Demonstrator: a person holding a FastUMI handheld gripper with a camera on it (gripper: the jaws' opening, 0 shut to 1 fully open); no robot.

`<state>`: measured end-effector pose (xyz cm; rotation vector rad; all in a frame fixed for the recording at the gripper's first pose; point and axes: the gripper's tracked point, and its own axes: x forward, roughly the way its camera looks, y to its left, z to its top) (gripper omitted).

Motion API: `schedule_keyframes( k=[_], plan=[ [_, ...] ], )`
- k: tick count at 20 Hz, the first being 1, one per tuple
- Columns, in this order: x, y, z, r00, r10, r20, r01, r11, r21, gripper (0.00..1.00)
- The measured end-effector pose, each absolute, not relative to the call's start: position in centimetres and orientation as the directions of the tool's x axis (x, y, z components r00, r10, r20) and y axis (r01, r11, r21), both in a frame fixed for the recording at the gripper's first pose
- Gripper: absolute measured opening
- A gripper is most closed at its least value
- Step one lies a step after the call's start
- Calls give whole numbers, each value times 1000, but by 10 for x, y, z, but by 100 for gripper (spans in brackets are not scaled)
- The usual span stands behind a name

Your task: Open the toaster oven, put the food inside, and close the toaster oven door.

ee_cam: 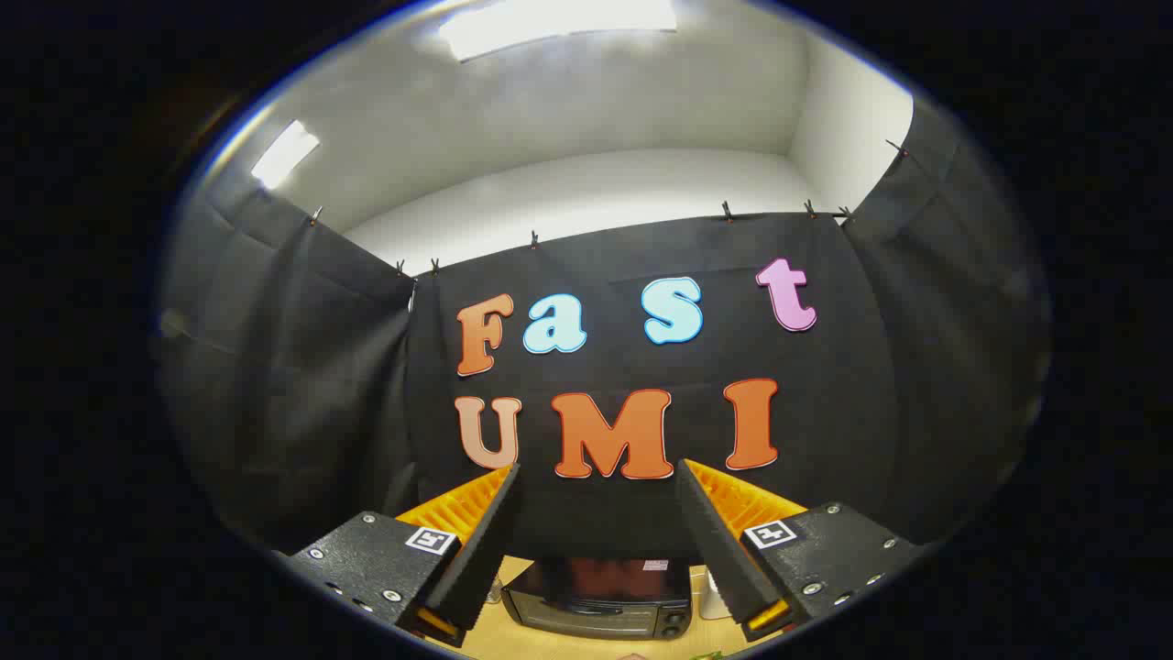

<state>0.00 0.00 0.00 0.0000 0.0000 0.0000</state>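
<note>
The gripper (600, 477) is held high and tilted upward, its two fingers spread wide apart with nothing clamped between them. Below and between the fingers, the toaster oven (600, 600) is seen standing on the wooden tabletop (513, 642) toward its far edge, its door shut. A strip of bare tabletop is seen in front of the oven. A pale object just beside the oven's right side cannot be identified. Beyond the oven, the black cloth wall (275, 385) is hung across the back and both sides, with the white ceiling (596, 92) above it.
</note>
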Motion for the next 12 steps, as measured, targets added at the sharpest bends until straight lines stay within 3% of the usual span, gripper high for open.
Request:
schedule_keyframes(
  k=[12],
  plan=[
    [23, 32, -14, 997, 71, -6, -71, 997, -7, 98]
  ],
)
